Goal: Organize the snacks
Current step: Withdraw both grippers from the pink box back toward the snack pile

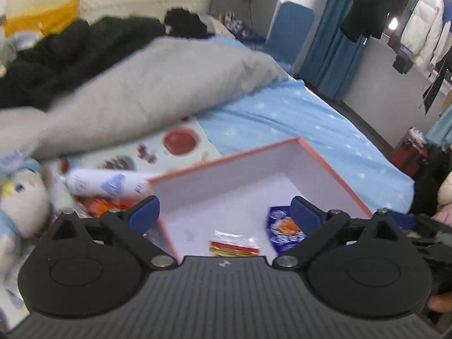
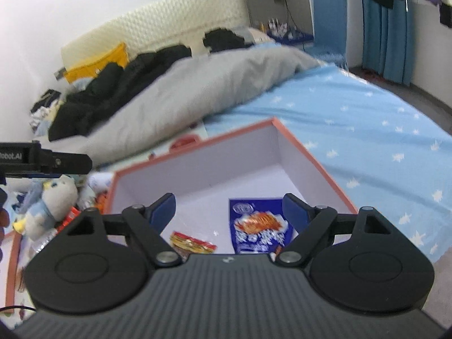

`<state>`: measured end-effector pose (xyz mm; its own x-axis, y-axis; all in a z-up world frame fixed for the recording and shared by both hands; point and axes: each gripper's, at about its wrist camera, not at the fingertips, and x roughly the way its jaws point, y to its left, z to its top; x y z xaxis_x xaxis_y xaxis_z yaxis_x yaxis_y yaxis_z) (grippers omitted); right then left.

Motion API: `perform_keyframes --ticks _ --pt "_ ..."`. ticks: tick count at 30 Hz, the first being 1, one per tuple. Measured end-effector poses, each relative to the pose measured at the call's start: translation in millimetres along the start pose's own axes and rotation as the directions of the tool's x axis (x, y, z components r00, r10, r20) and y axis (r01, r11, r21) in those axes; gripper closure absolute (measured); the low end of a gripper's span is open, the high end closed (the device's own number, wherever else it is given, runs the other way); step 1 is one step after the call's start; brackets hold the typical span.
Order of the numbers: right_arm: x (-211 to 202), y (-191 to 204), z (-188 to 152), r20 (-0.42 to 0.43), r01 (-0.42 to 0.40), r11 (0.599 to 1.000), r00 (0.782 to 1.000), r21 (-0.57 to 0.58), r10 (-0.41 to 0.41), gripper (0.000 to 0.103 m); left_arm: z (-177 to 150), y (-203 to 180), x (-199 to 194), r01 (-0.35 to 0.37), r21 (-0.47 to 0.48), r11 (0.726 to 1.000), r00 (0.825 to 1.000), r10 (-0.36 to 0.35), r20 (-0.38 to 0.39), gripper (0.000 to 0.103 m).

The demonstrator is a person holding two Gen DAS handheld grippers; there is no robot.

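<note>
Snacks lie partly inside a pink-rimmed open box (image 1: 333,166) on the bed and partly outside it. In the left wrist view, the left gripper (image 1: 224,214) hangs above the near side of the box with its blue-padded fingers (image 1: 144,214) spread wide and nothing between them. Just ahead of and below it, on the white box floor, sits a small red-and-yellow snack packet (image 1: 234,247), and to the right of that, under the right finger, a blue snack bag (image 1: 285,233) with an orange picture. Off beyond its left finger, outside the box wall, lie a white cylindrical package (image 1: 104,185) and an orange packet (image 1: 99,206), with a plush penguin toy (image 1: 19,197) further left.

In the right wrist view, the right gripper (image 2: 228,212) also hovers over the box (image 2: 310,152), its fingers (image 2: 293,212) wide apart and holding nothing. The blue snack bag (image 2: 260,228) lies directly ahead between the fingers, the red-and-yellow snack packet (image 2: 192,243) toward the left finger. Beyond the box stretch a light blue star-print bedsheet (image 2: 381,130) to the right and a grey duvet (image 2: 197,90) ahead. The plush penguin toy (image 2: 53,200) sits to the left, outside the box.
</note>
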<state>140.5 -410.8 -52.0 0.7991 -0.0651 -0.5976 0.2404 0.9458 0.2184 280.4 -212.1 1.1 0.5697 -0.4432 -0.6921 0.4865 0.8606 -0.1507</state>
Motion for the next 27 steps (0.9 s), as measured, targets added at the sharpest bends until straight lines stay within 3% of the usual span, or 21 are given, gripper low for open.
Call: perform_keyframes --ticks 14,19,27 --pt "-48 62 1 0.121 -0.094 0.993 0.987 -0.077 0.103 0.019 -35 29 -94 -0.116 0.042 0.992 0.974 0.105 0.199 0.002" --pt "-56 84 -11 0.140 -0.155 0.983 0.976 -0.103 0.168 0.019 -65 48 -125 -0.090 -0.002 0.996 0.970 0.089 0.226 0.002" --pt "-73 119 -39 0.157 -0.199 0.969 0.962 -0.146 0.222 0.019 -119 78 -168 -0.143 -0.048 0.989 0.955 0.151 0.255 0.001"
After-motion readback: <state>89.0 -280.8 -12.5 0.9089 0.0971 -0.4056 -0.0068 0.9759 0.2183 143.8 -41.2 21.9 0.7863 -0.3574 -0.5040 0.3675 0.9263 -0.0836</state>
